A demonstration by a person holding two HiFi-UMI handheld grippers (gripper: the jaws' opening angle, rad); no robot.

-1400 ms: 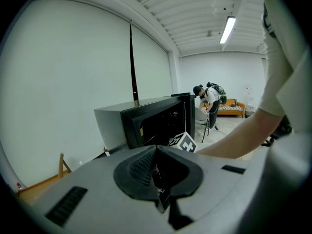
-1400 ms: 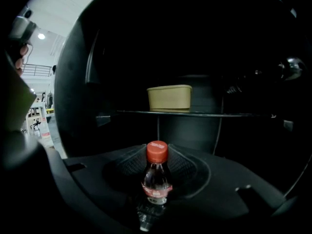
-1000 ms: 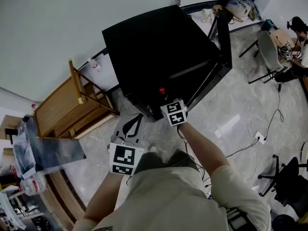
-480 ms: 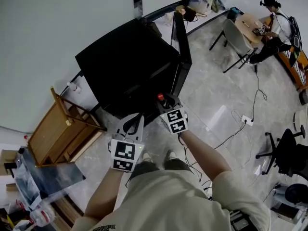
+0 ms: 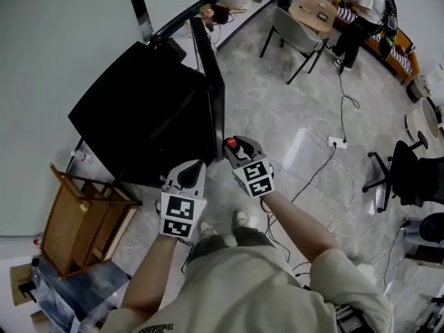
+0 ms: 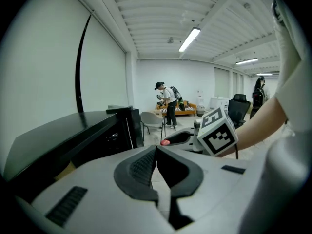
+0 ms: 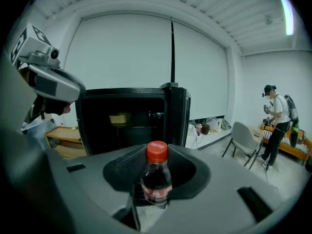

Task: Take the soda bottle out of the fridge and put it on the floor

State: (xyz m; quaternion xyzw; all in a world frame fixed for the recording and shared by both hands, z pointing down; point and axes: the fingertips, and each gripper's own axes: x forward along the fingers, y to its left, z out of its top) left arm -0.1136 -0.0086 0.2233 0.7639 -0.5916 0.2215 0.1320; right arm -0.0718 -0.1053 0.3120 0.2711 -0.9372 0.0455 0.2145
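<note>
Soda bottle [image 7: 157,177] in right gripper [image 5: 234,146] jaws: red label, print unreadable.

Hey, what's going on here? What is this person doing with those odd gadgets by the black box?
A person holds a grasping tool in each hand and stands in front of a black fridge whose door is open. The right tool is clamped on a small soda bottle with a red cap, held upright and outside the fridge. The left tool is shut with nothing in it. The bottle is in the air, not yet set on the floor.
</note>
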